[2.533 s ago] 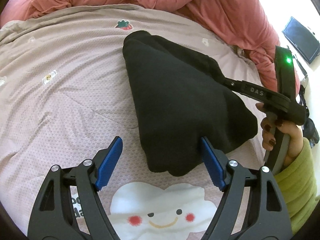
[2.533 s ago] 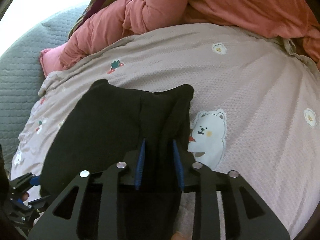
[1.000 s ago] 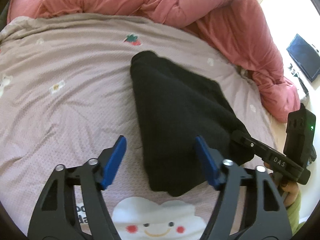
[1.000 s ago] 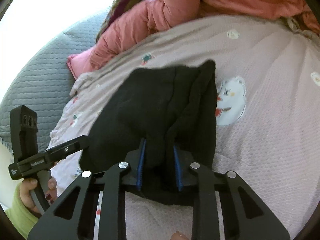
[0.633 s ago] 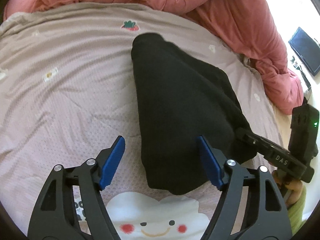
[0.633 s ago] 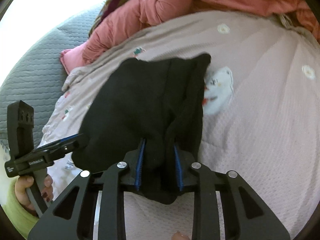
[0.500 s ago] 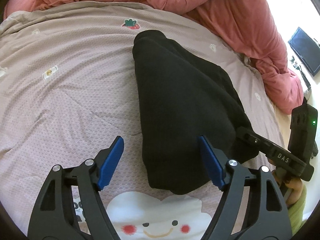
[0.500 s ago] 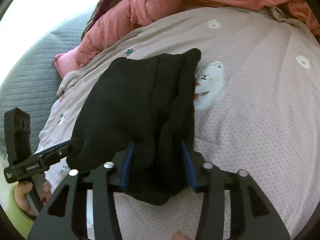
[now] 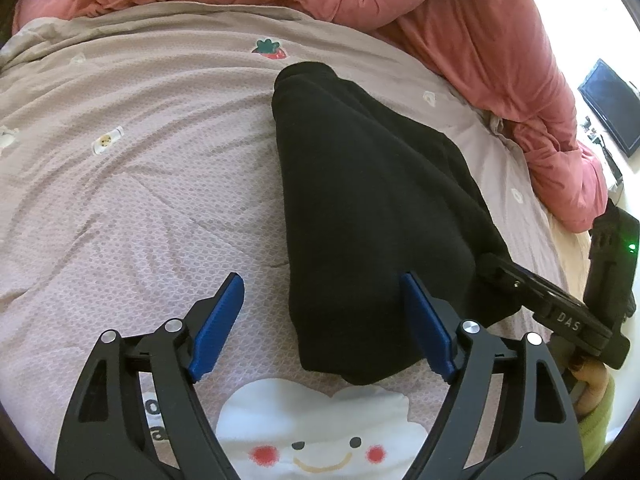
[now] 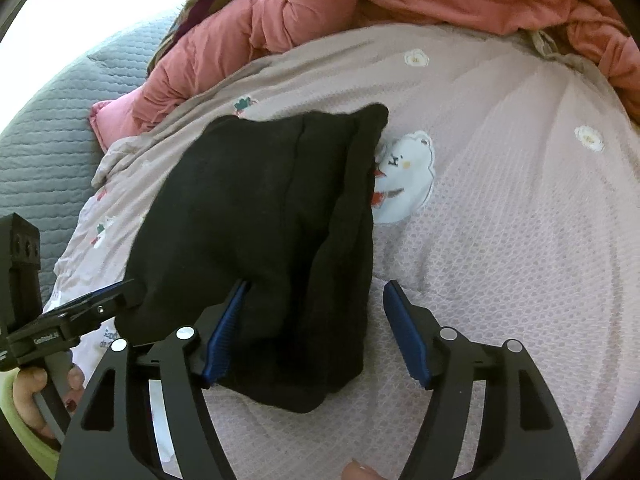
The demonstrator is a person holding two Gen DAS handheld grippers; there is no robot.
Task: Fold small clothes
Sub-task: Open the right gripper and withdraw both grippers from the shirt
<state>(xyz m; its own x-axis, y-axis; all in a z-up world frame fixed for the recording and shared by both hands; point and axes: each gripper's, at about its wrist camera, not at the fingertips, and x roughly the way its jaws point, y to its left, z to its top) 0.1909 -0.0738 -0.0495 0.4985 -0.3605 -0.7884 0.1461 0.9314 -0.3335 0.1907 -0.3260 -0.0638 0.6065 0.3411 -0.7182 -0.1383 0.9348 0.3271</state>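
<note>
A folded black garment (image 9: 372, 216) lies on the pinkish-grey quilt (image 9: 140, 168); it also shows in the right wrist view (image 10: 264, 224). My left gripper (image 9: 324, 320) is open, with the garment's near corner between its blue pads, not gripped. My right gripper (image 10: 316, 332) is open and straddles the garment's other near end; its left pad (image 10: 224, 332) touches the cloth. Each gripper shows in the other's view, the right one (image 9: 556, 312) at the garment's right edge, the left one (image 10: 72, 328) at its left edge.
A rumpled pink duvet (image 9: 440, 32) lies along the far side of the bed. A grey quilted headboard (image 10: 52, 116) rises at the left in the right wrist view. A dark screen (image 9: 608, 112) stands off the bed at the right. The quilt carries cartoon patches (image 10: 404, 176).
My right gripper has opened and let go of the black garment, which now lies on the quilt. My left gripper stays open in about the same place.
</note>
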